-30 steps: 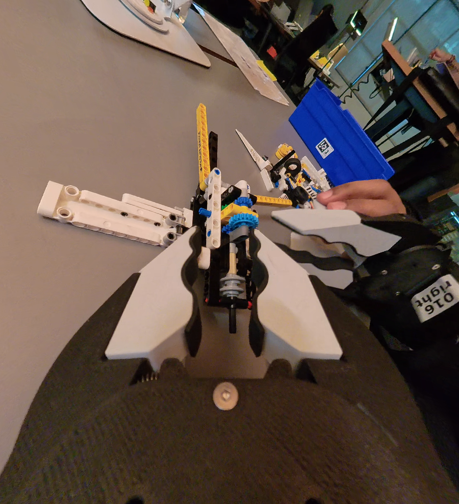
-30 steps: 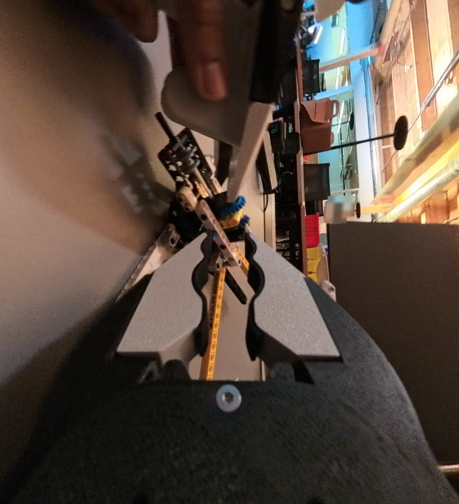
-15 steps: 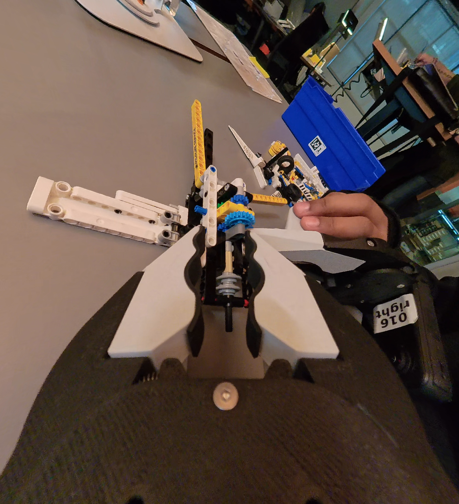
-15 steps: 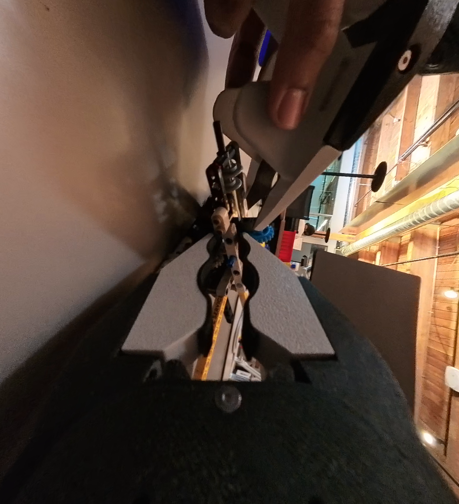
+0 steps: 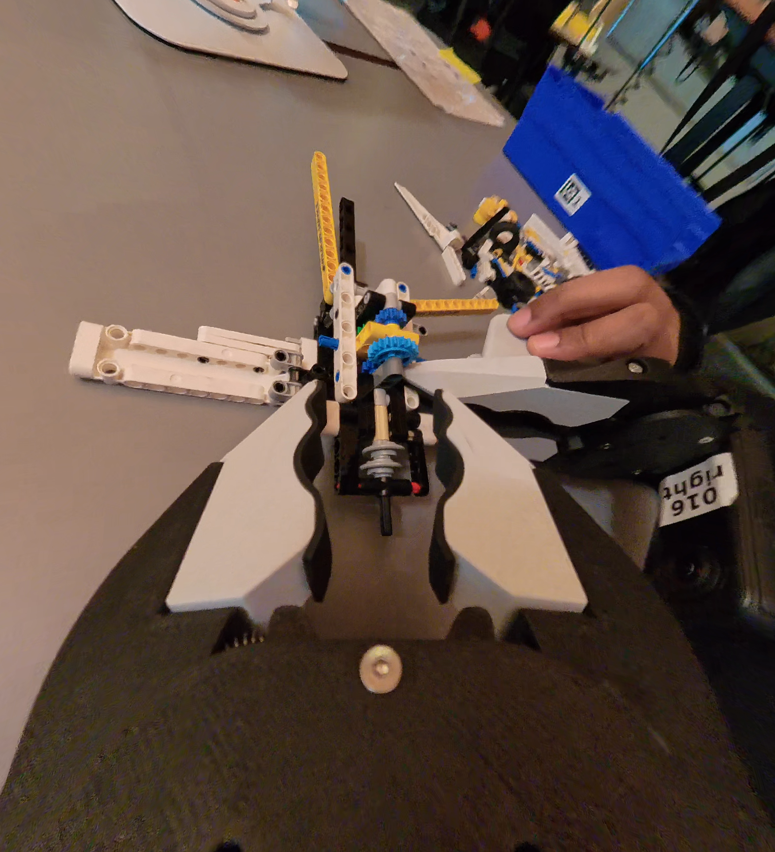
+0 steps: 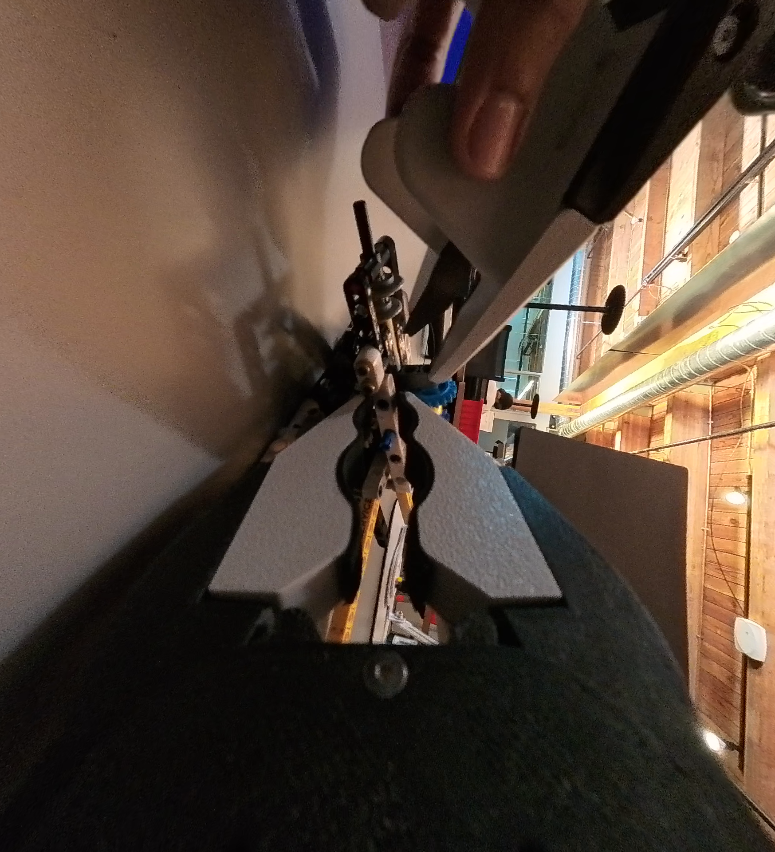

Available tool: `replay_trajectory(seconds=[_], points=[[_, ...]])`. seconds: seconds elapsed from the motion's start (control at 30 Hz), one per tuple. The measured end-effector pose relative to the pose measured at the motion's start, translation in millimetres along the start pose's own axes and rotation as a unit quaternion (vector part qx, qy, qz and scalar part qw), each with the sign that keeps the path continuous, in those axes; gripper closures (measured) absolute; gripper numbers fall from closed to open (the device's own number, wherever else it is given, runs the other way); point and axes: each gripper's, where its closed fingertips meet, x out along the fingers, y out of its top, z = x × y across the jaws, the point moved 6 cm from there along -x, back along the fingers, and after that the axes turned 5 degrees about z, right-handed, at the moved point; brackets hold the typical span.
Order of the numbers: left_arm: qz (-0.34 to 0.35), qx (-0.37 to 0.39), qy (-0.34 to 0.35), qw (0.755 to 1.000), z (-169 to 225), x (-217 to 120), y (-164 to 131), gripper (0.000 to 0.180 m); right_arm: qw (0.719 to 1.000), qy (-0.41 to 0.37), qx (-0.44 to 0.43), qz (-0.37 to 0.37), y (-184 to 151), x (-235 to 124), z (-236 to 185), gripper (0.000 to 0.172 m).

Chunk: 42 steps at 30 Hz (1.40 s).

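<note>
- On the grey table (image 5: 99, 207) sits a toy brick model (image 5: 367, 350) w/ blue gears, yellow & white beams.
- Left gripper (image 5: 378, 401) is wide; model's black end stands between its fingers, pads not pressing.
- Right gripper (image 6: 383, 405) is narrow, pinching the model's white beam (image 6: 387, 415).
- Blue bin (image 5: 606, 175) is farther back.

Brick-built gear assembly (image 5: 378, 369) — black, yellow, white — lies on table (image 5: 99, 207).
</note>
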Motion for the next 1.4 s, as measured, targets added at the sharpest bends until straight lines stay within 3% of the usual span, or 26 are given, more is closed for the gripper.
replay_trajectory(seconds=[0.13, 0.33, 0.43, 0.6, 0.9, 1.13, 1.2, 1.4], points=[[-0.037, 0.071, 0.074, 0.994, 4, -4, 2, 0.122, 1.0, 0.0, -0.001, -0.001, 0, 0, 1, 0.163], [-0.103, 0.157, 0.131, 0.973, 7, 6, -12, 0.097, 1.0, 0.002, 0.007, -0.006, -2, 1, 1, 0.163], [-0.105, 0.186, 0.153, 0.965, 3, 12, -17, 0.097, 1.0, 0.001, 0.002, -0.007, -2, 1, 1, 0.163], [-0.081, 0.2, 0.12, 0.969, 6, 12, -16, 0.111, 1.0, -0.004, -0.005, 0.005, 1, 1, 0, 0.164], [-0.082, 0.223, 0.143, 0.961, 5, 13, -16, 0.112, 0.999, -0.016, -0.032, 0.01, 2, 1, -1, 0.164], [-0.074, 0.21, 0.167, 0.96, 5, 14, -15, 0.113, 1.0, -0.007, -0.022, -0.016, 1, 1, 1, 0.164], [-0.064, 0.208, 0.178, 0.96, 1, 12, -12, 0.122, 1.0, -0.005, -0.018, -0.019, 1, 0, 1, 0.165], [-0.077, 0.201, 0.164, 0.963, 3, 14, -15, 0.122, 1.0, 0.003, 0.001, -0.015, 1, -6, 1, 0.166]])
